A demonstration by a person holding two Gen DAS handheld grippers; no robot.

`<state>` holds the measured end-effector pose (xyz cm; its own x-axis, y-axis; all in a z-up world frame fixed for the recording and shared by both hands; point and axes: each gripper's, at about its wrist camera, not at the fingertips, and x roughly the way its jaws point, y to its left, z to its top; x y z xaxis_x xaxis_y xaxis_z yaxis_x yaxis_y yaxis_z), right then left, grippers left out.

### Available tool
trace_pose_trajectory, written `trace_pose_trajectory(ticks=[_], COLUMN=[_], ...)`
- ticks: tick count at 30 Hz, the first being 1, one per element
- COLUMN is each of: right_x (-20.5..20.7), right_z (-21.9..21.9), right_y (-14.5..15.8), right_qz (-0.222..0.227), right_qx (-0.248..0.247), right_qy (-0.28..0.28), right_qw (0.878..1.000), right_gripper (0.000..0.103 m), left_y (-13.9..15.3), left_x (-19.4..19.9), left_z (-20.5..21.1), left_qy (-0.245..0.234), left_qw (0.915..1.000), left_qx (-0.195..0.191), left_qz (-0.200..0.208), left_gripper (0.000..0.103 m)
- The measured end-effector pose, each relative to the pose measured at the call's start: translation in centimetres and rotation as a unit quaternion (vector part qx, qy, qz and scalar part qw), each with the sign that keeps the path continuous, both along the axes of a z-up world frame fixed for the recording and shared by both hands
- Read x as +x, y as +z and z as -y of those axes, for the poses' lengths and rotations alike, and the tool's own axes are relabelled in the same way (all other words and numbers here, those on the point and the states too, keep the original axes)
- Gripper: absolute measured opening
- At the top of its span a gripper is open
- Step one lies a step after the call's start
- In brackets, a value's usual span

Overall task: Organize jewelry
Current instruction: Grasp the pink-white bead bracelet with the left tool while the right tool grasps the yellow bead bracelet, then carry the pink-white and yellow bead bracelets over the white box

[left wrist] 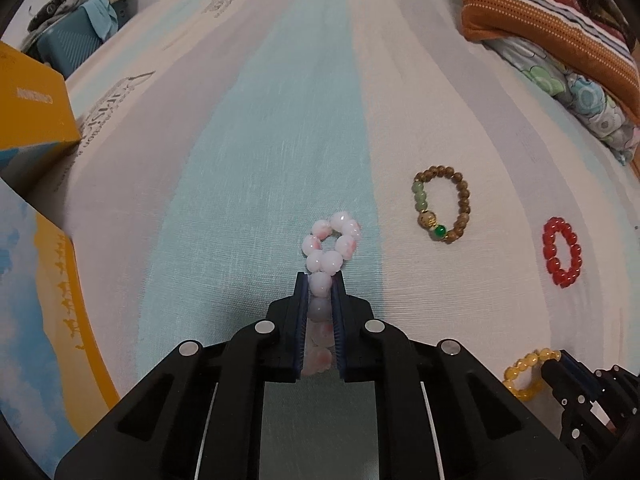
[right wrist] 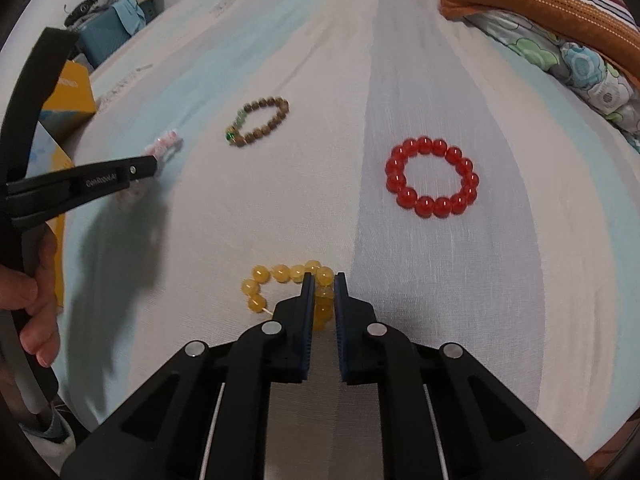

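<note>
Striped bedsheet (right wrist: pixel 280 208): both grippers clenched, left gripper (left wrist: pixel 320 284) on pink bracelet (left wrist: pixel 332 240), right gripper (right wrist: pixel 323 280) on yellow bracelet (right wrist: pixel 288 284); could slip out, round beads.

Left matte black plastic gripper (left wrist: pixel 320 280): dark blue ribbed pads, round silver screws on the linkage. Right matte black plastic gripper (right wrist: pixel 323 276): same build. Small white lettering on the left finger's side.

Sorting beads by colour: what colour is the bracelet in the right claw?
Yellow bracelet, clearest in the right wrist view.
</note>
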<state>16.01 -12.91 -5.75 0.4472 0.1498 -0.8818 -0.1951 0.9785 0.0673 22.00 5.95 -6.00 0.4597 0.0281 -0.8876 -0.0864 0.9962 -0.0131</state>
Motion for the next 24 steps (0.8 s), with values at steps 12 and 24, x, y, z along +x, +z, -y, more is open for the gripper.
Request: trace_pose_trajectory(ticks=[12, 24], right_x=[-1.1, -1.7], right_z=[0.3, 0.9], right_y=[2.4, 4.3], right_qz=[0.033, 0.050], right_qx=[0.031, 0.034], right_qy=[0.001, -0.010], right_qw=[0.999, 0.998], right_gripper=[0.009, 0.009], left_y=[2.2, 5.0], left_x=[-1.3, -3.9], left_z=[0.0, 0.0], left_qy=[-0.004, -0.011], left_qw=[0.9998, 0.9991], left_qx=[-0.011, -0.009], left_qz=[0.015, 0.039], left_gripper=[0.011, 0.011])
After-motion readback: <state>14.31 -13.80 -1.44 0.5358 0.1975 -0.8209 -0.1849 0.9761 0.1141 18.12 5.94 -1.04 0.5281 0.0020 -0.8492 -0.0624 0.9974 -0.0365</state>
